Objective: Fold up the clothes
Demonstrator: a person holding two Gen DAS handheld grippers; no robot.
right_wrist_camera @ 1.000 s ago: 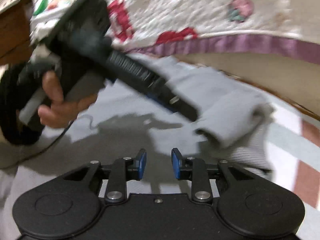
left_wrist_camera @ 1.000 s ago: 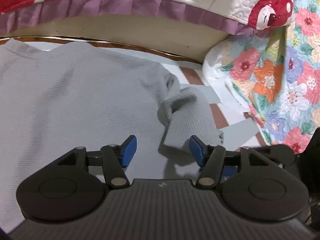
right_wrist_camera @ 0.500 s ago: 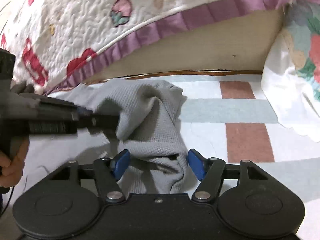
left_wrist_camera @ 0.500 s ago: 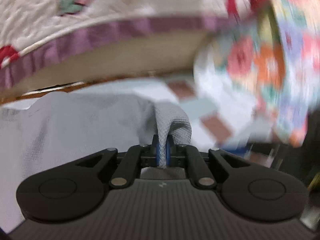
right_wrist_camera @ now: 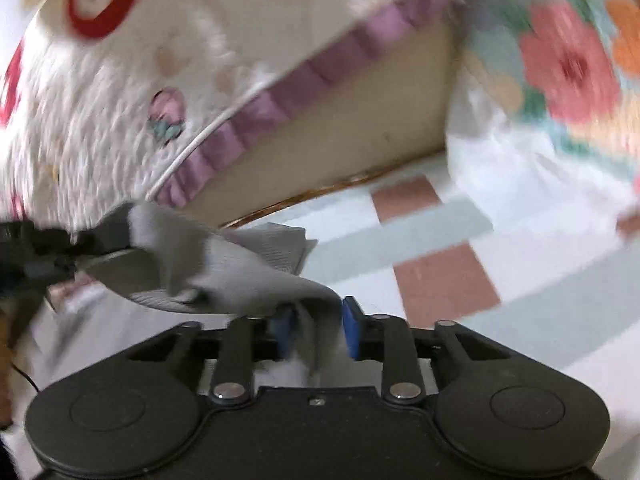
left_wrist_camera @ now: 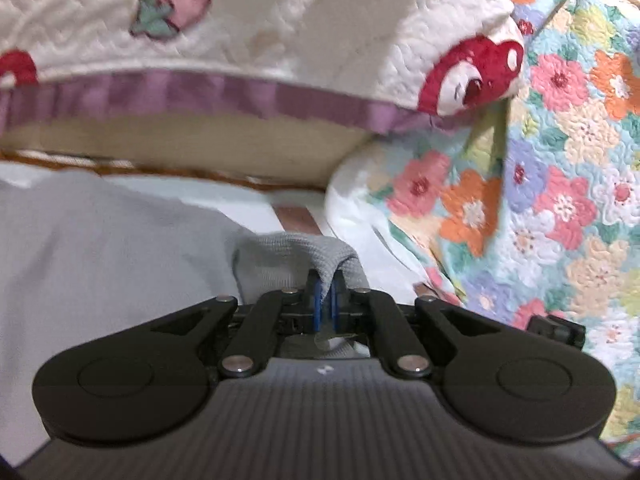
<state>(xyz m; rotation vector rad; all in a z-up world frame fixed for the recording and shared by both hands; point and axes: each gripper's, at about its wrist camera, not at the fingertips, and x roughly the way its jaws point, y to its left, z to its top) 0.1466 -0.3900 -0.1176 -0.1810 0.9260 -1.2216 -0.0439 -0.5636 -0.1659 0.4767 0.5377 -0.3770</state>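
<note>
My left gripper [left_wrist_camera: 325,294] clamps grey knit sleeve [left_wrist_camera: 296,254], frame centre; my right gripper [right_wrist_camera: 314,330] half-closed round sleeve cloth, grip unsure; sleeve fold underway, next carry over body

The right tongs [right_wrist_camera: 315,326] stand partly apart around a fold of the grey garment [right_wrist_camera: 224,268].

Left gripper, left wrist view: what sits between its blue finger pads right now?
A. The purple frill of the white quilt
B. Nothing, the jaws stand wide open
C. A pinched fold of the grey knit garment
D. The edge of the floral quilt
C. The left gripper has its blue pads nearly together, with a ridge of the grey knit garment pinched between them; the floral quilt lies apart to the right.
</note>
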